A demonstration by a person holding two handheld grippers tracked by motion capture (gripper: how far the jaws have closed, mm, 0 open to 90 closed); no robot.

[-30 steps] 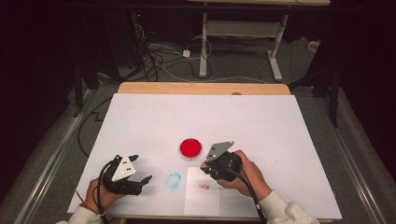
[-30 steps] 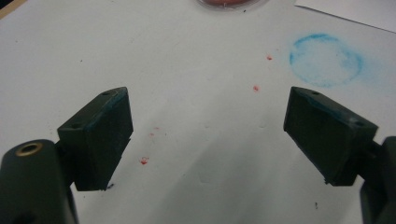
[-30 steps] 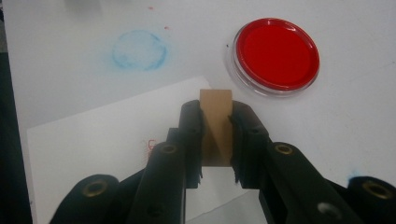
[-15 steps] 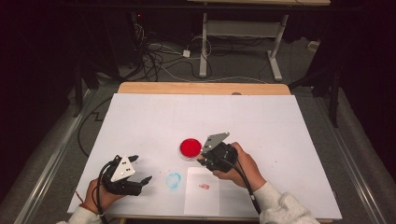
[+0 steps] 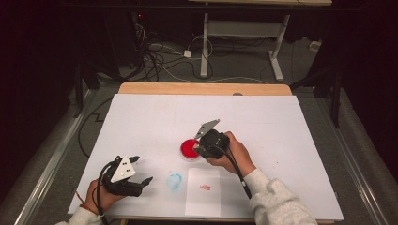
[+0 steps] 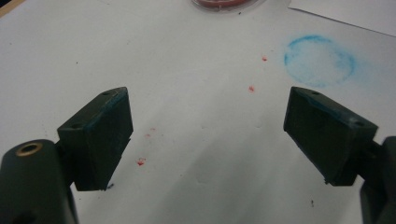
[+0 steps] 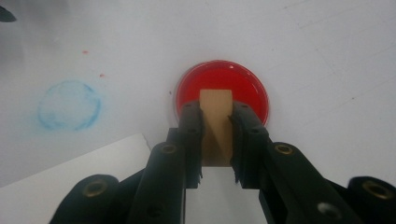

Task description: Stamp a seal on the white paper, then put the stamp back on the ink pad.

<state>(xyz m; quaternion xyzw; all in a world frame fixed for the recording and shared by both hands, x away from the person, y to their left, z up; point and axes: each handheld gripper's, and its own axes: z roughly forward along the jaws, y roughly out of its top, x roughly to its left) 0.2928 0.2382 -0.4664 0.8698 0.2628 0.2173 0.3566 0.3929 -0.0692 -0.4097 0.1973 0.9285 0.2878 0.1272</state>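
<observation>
My right gripper (image 7: 217, 140) had its two black jaws clenched on a small tan wooden block (image 7: 216, 123), which stood up between them with its far end over the red dish (image 7: 222, 93); from the right gripper view I could not tell whether the block touched the red surface. That view showed the block plainly, whereas in the high view the right gripper (image 5: 199, 149) and my right hand (image 5: 232, 152) covered it, and I saw just the dish (image 5: 189, 148) showing at the gripper's left side. My left gripper (image 6: 210, 135) was released, its jaws spread wide apart above the bare white table (image 6: 187, 70) with nothing between them. In the high view it (image 5: 141, 169) rested low at the near left of the table (image 5: 281, 122), held by my left hand (image 5: 101, 199), well apart from the dish. The left gripper view picked out small red specks (image 6: 140, 161) on the white surface, too fine to read from above, and the blue ring stain (image 6: 319, 60) just beyond the right jaw. The same blue ring (image 5: 174, 181) lay between my two grippers in the high view, just beside a white sheet of paper (image 5: 202, 199) with a red smudge (image 5: 205, 187) on it. The right gripper view caught the ring (image 7: 69, 105) off to its left and a corner of the sheet (image 7: 70, 186) beneath my jaws.
</observation>
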